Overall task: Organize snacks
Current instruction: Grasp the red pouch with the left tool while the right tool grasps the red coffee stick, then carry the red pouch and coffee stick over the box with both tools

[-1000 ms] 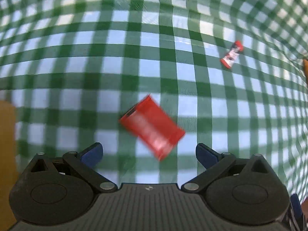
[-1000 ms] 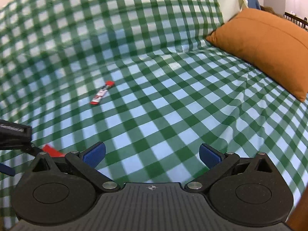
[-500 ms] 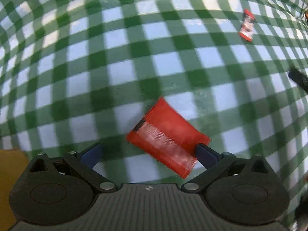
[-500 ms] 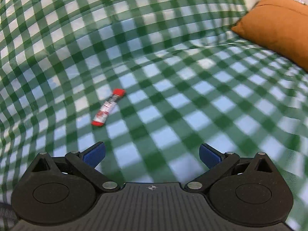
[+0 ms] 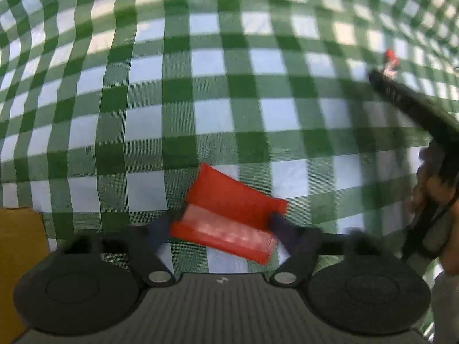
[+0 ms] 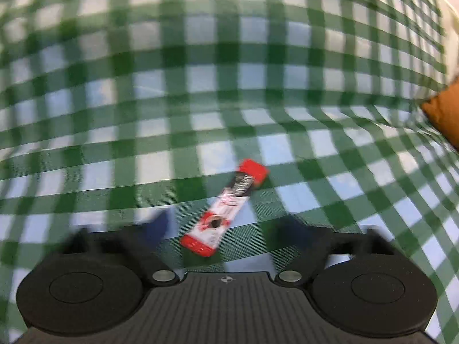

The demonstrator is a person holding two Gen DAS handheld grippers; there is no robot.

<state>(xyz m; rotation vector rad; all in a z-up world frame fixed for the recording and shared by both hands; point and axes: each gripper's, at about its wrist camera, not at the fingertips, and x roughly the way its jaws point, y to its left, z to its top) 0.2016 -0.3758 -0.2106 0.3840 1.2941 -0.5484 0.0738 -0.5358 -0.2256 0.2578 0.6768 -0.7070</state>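
A flat red snack packet [image 5: 229,215] lies on the green-and-white checked cloth between the fingers of my left gripper [image 5: 222,225]; the blue pads touch both its ends, so the jaws are closed on it. A slim red-and-white snack stick [image 6: 226,209] lies on the cloth between the fingers of my right gripper [image 6: 226,223], which is open around it with gaps on both sides. The stick's far tip [image 5: 390,60] also shows in the left wrist view, behind the right gripper's dark body [image 5: 413,109].
An orange cushion [image 6: 444,111] lies at the right edge of the right wrist view. A tan cardboard-coloured surface [image 5: 17,258] sits at the lower left of the left wrist view. The person's hand [image 5: 447,215] is at the right.
My left gripper has moved onto the red packet and closed on its ends. My right gripper has moved in over the snack stick, and its fingers have narrowed around it.
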